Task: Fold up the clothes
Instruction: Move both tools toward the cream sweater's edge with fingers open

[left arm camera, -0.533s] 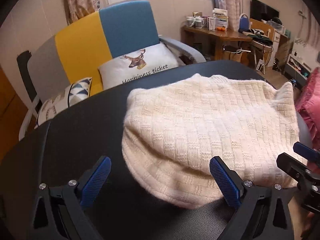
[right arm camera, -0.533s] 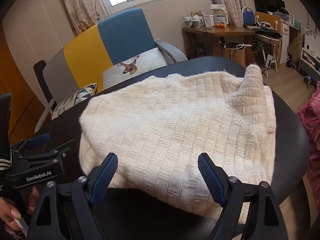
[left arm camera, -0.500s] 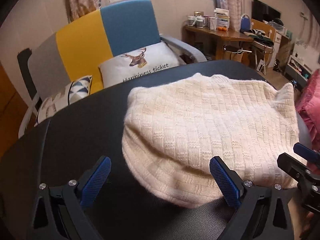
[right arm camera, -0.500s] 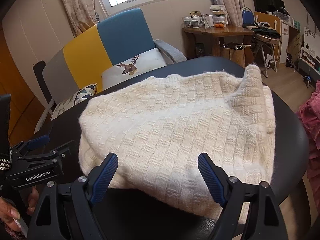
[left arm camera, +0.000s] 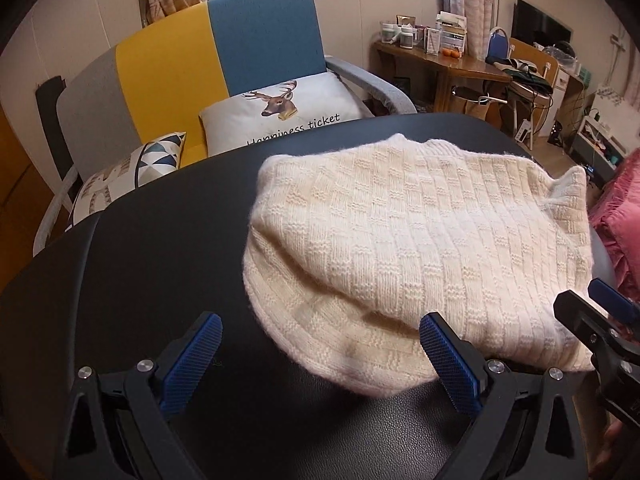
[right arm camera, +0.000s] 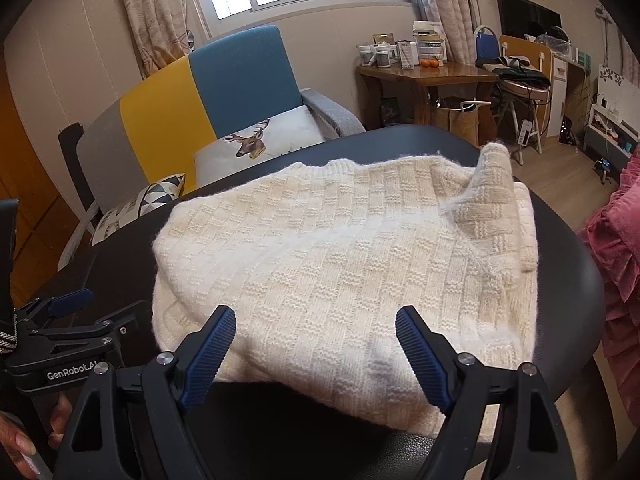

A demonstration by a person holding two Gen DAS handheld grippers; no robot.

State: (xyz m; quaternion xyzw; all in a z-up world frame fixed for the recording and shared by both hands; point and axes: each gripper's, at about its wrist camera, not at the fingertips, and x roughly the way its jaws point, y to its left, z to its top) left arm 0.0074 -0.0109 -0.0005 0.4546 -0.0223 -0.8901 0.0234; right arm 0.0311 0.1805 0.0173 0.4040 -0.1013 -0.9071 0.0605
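You held both tongs, left (left arm camera: 320, 354) and right (right arm camera: 314, 346), spread at the near hem of the cream sweater (right arm camera: 340, 264), placed to pinch; it lay doubled on the bench (left arm camera: 152, 264).

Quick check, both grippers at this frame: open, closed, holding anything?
Left gripper: open, holding nothing, at the near edge of the cream sweater.
Right gripper: open, holding nothing, sweater edge between its fingers.

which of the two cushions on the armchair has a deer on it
The white square cushion printed with a stag's head and the words "ticket", against the blue backrest; the other cushion has a triangle pattern.
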